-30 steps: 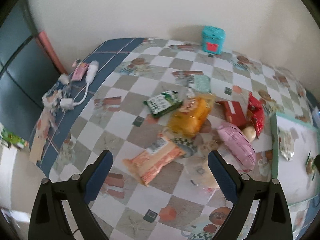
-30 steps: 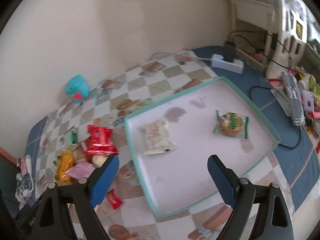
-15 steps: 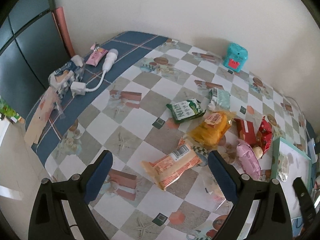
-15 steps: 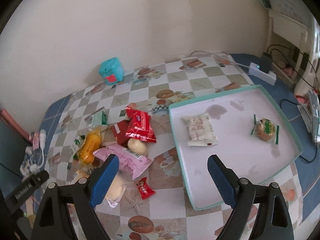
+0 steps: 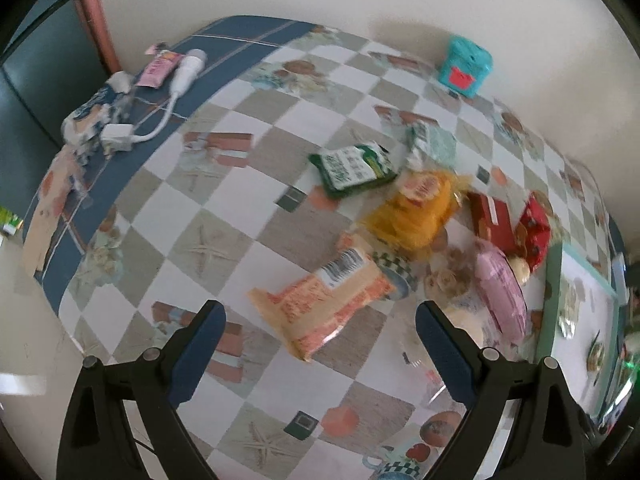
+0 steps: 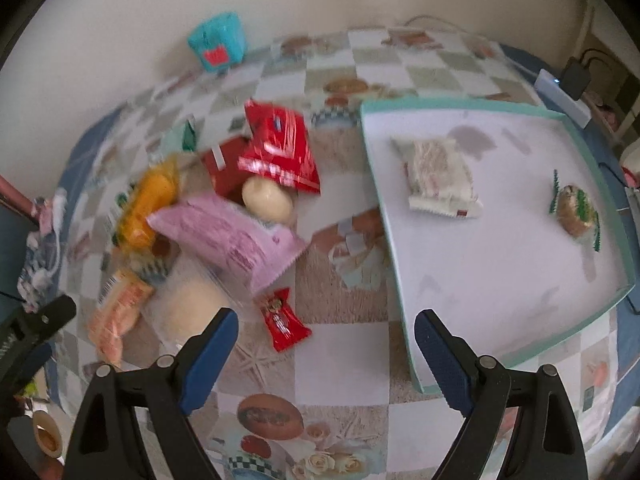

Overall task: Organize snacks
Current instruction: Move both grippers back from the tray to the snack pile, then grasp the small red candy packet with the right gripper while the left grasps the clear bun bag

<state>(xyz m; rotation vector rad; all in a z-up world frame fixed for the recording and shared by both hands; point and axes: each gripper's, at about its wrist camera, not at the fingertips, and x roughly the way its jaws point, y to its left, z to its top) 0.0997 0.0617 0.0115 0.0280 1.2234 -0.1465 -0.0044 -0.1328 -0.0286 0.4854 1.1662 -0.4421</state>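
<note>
teal box (image 6: 218,40): motion-blurred, label unreadable
tray (image 5: 554,280): cut by right edge (mostly)
round bun (image 6: 267,199): partly under red packet (image 6: 280,148)

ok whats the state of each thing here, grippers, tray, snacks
left gripper: open, empty
right gripper: open, empty
tray: on the table, holds two snacks
white packet: flat in the tray
round cake: wrapped, in the tray
pink packet: on the table, in the pile
small red candy: on the table, apart from the pile
</note>
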